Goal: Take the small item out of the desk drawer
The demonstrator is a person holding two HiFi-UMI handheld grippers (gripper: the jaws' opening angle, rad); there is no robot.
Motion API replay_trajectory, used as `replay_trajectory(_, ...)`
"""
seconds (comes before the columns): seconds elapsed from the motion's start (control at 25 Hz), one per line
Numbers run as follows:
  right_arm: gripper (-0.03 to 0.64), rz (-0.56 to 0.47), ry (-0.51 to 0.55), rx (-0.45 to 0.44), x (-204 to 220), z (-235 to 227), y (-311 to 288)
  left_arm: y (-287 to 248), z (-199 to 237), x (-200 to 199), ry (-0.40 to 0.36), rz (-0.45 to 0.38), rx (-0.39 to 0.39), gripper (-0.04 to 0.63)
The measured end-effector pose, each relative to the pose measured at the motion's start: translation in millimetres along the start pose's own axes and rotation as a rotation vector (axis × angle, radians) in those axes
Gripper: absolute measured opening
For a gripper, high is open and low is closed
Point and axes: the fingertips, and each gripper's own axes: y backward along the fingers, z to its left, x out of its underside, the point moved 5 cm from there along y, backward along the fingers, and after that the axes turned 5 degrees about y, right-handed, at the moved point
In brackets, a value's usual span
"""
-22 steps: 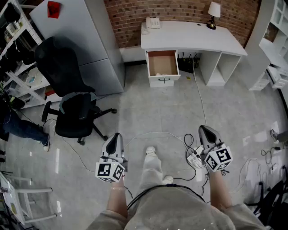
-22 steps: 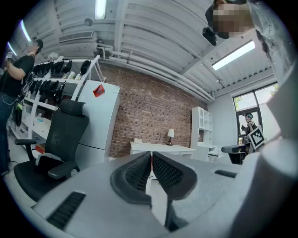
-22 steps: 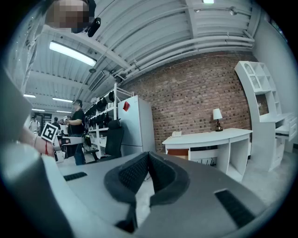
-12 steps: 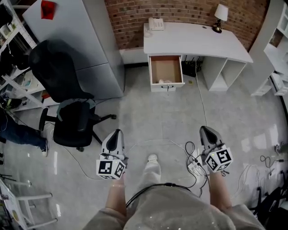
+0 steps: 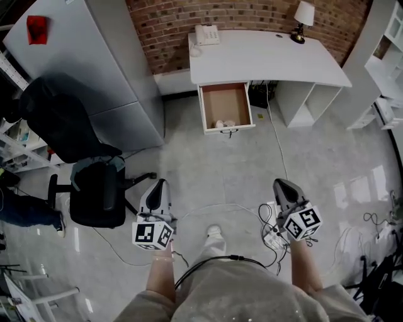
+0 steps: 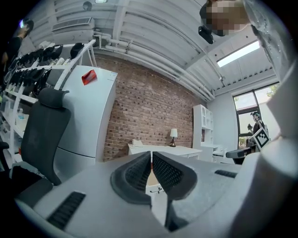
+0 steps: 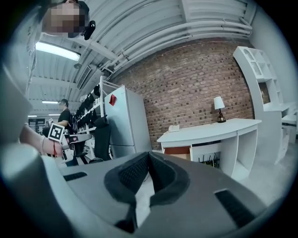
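— Brick wall (image 5: 252, 16) at twelve o'clock, white tabletop (image 5: 271, 56) against it. Where's the small item (image 5: 224, 124)?
— Inside the open drawer (image 5: 223, 102), by its front edge. Your left tool (image 5: 160, 186) and right tool (image 5: 281, 186) are both clenched on nothing, well apart from it.

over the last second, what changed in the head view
The person has stepped towards the desk: it and its open drawer sit slightly lower in the head view, and the office chair has slid left. Nothing was taken hold of or let go. The left gripper and right gripper stay shut and empty, low in front; the small pale items still lie at the drawer's front.
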Motion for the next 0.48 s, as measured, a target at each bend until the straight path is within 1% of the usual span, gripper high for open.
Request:
replay_trajectory(0.12, 0.006, 0.000, -0.013, 0.026, -1.0, -7.9, -22.1, -30.3, 14.5, -5.1, 0.001, -0.004, 0.024, 0.015)
replay_trajectory(0.32, 0.006, -0.023, -0.042, 0.096, -4.1, -21.5, -50.2, -68.8, 32.6, -15.7, -0.008, -0.012, 0.080, 0.015)
replay_trajectory(0.48, 0.029, -0.034, -0.052, 0.112, -6.2, -25.0, -67.9, -82.9, 52.2, -19.9, -0.009, -0.017, 0.081, 0.015)
